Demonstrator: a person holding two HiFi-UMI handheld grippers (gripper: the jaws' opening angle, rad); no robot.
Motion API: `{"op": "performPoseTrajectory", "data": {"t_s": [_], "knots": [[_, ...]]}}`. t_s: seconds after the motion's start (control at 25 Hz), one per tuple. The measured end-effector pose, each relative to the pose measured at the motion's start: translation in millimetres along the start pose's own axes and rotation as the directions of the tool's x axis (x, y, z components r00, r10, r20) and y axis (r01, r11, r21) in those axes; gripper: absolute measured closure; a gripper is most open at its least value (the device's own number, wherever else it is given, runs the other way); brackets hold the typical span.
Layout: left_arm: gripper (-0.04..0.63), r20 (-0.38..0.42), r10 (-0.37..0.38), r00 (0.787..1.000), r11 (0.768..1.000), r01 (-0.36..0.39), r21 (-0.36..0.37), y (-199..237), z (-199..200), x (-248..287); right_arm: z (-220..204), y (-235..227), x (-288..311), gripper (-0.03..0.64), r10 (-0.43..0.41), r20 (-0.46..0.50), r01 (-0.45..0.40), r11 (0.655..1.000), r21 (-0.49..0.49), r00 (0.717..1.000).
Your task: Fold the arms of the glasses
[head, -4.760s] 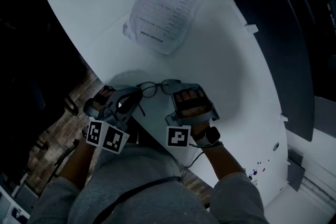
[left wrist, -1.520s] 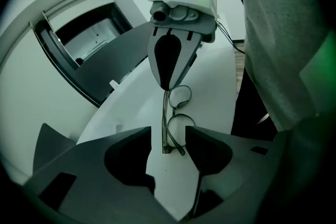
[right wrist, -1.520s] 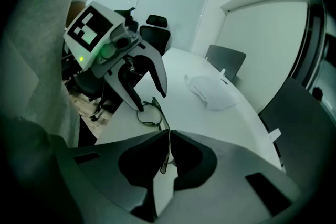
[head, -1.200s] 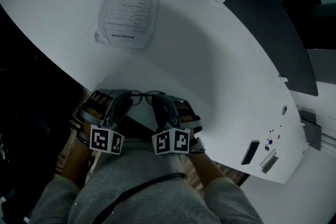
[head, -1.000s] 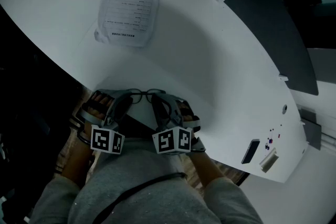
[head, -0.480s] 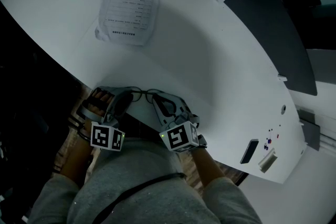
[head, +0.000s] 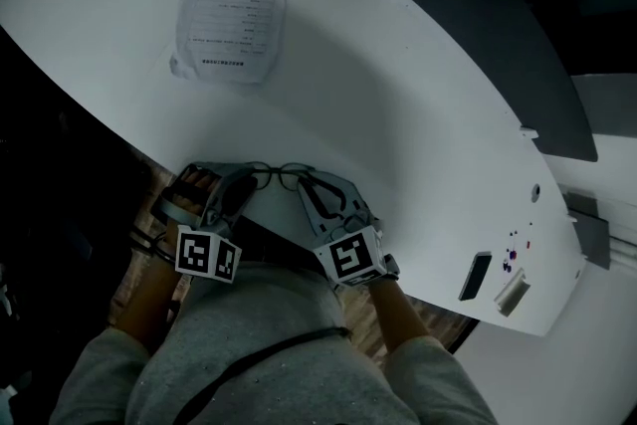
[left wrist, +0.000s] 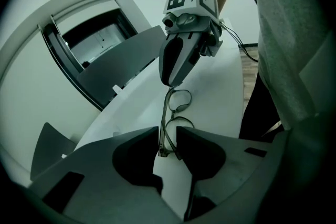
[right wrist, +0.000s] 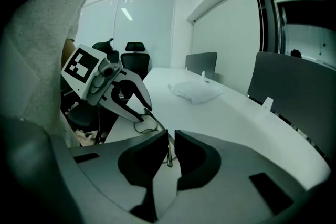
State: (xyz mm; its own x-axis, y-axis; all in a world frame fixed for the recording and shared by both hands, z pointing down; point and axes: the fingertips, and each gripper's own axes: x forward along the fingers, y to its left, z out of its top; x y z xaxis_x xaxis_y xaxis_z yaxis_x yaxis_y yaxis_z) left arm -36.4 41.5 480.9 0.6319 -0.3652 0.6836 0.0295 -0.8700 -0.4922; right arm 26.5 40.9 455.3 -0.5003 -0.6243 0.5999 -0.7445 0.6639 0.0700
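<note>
**Presently: glasses pinched at both ends, near edge of table**

I note the glasses as a thin, dark wire frame with two rounded rims and clear lenses. They sit at the near edge of the white table, directly between my two tools and close to my body.

My left gripper has just been closing. In the left gripper view its jaws stand a narrow slot apart, with one outer corner of the frame caught between them, and the pads bear on it.

My right gripper is pressed almost fully together. The right gripper view shows a thin dark arm of the glasses nipped between its jaws. Seen from the left gripper, its tip sits at the far rim.

Each tool carries a marker cube printed with black-and-white square patterns, which hold no words.

A printed sheet in a clear sleeve lies well apart from the glasses, toward the far end of the table. Its rows of text are too small to read. I can make out no brand on the frame.
</note>
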Motion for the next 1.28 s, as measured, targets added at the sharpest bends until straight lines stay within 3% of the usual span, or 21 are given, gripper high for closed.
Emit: {"op": "performPoseTrajectory", "data": {"t_s": [0.12, 0.28, 0.4, 0.56, 0.72, 0.84, 1.04, 1.28], "knots": [[0.443, 0.036, -0.006, 0.999, 0.999, 0.008, -0.054, 0.7, 2.5, -7.0, 3.8, -4.5, -11.8, 0.586, -0.025, 0.04, 0.023, 0.999, 0.047, 0.999], [0.447, 0.186, 0.067, 0.98, 0.969, -0.02, -0.245, 20.8, 18.8, -32.0, 21.1, -1.1, -28.0, 0.587, -0.037, 0.133, 0.011, 0.982, 0.188, 0.99], [0.566, 0.262, 0.172, 0.95, 0.924, -0.063, -0.377, 39.5, 28.3, -51.2, 36.8, 3.9, -38.1, 0.597, -0.057, 0.207, 0.006, 0.971, 0.239, 0.977], [0.58, 0.3, 0.249, 0.921, 0.858, -0.066, -0.509, 52.8, 33.2, -67.7, 45.4, 17.6, -45.4, 0.598, -0.088, 0.214, 0.022, 0.957, 0.291, 0.973], [0.58, 0.342, 0.312, 0.887, 0.759, -0.016, -0.651, 55.9, 33.8, -80.4, 52.1, 34.0, -47.4, 0.598, -0.09, 0.23, 0.007, 0.941, 0.339, 0.969], [0.58, 0.34, 0.324, 0.883, 0.728, -0.004, -0.685, 49.7, 32.7, -86.8, 49.6, 43.2, -49.1, 0.599, -0.089, 0.236, -0.004, 0.93, 0.368, 0.968], [0.58, 0.32, 0.315, 0.894, 0.725, -0.008, -0.689, 30.4, 28.5, -97.6, 49.7, 52.9, -61.1, 0.598, -0.101, 0.259, 0.002, 0.933, 0.359, 0.961], [0.58, 0.299, 0.345, 0.89, 0.701, -0.033, -0.713, 16.9, 38.7, -119.9, 54.9, 71.7, -84.3, 0.598, -0.11, 0.292, 0.006, 0.941, 0.337, 0.95]]}}
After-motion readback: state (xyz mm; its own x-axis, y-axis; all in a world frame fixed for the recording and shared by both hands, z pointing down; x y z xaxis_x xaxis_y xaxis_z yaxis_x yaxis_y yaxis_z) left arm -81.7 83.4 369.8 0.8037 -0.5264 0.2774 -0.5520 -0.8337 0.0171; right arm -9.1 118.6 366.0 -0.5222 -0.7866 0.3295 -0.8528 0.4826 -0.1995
